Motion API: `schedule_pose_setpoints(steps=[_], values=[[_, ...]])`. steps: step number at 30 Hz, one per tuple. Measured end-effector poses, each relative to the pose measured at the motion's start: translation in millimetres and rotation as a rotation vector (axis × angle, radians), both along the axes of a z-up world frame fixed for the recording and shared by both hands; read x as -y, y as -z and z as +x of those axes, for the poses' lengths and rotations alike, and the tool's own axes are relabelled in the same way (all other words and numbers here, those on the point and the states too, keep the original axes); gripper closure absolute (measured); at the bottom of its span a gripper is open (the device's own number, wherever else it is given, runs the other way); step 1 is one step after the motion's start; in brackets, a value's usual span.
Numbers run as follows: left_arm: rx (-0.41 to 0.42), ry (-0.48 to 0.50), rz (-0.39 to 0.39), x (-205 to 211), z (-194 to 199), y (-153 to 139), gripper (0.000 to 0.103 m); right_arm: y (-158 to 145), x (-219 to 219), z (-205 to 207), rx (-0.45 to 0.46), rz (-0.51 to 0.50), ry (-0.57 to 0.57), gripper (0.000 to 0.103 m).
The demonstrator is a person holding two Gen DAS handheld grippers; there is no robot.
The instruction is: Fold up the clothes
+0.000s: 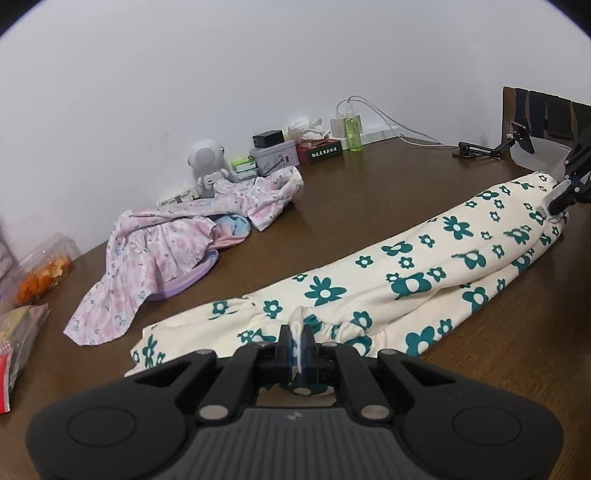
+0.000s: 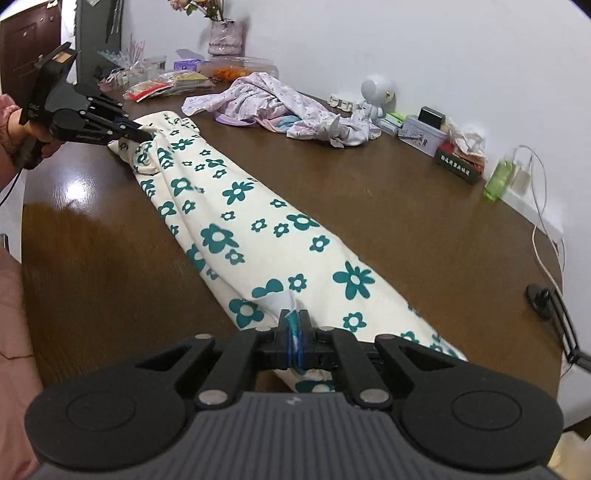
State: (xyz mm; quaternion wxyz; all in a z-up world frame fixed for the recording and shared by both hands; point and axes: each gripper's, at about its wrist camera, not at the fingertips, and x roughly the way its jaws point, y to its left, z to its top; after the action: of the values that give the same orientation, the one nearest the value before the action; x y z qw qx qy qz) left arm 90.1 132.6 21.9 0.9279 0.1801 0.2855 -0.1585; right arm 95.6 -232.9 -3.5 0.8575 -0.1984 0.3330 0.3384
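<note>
Left claw (image 1: pixel 296 341) clamped on cream flowered garment (image 1: pixel 406 273) across brown table (image 1: pixel 369 192)

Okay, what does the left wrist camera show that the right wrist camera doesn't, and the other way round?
Only the left wrist view shows the dark slatted chair back. Only the right wrist view shows the pale vase of flowers and the person's hand holding the left gripper. Both show the cream garment with teal flowers stretched between the shut grippers, the crumpled pink floral clothes, and the brown wooden table.
</note>
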Motion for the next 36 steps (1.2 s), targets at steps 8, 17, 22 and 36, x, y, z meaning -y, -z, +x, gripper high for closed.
schedule_pose_setpoints(steps=[8,17,22,36], values=[[-0.011,0.038,0.005,-1,-8,6,0.083,13,5,-2,-0.018,0.031,0.032,0.077],[0.047,0.118,0.005,5,-16,-16,0.055,-29,29,-6,0.042,0.273,0.181,0.048],[0.039,0.241,0.056,37,-3,-7,0.056,-14,20,17,0.018,0.247,0.320,0.057],[0.002,0.251,0.106,36,-2,6,0.079,-15,-25,0,0.106,0.232,0.240,0.055]])
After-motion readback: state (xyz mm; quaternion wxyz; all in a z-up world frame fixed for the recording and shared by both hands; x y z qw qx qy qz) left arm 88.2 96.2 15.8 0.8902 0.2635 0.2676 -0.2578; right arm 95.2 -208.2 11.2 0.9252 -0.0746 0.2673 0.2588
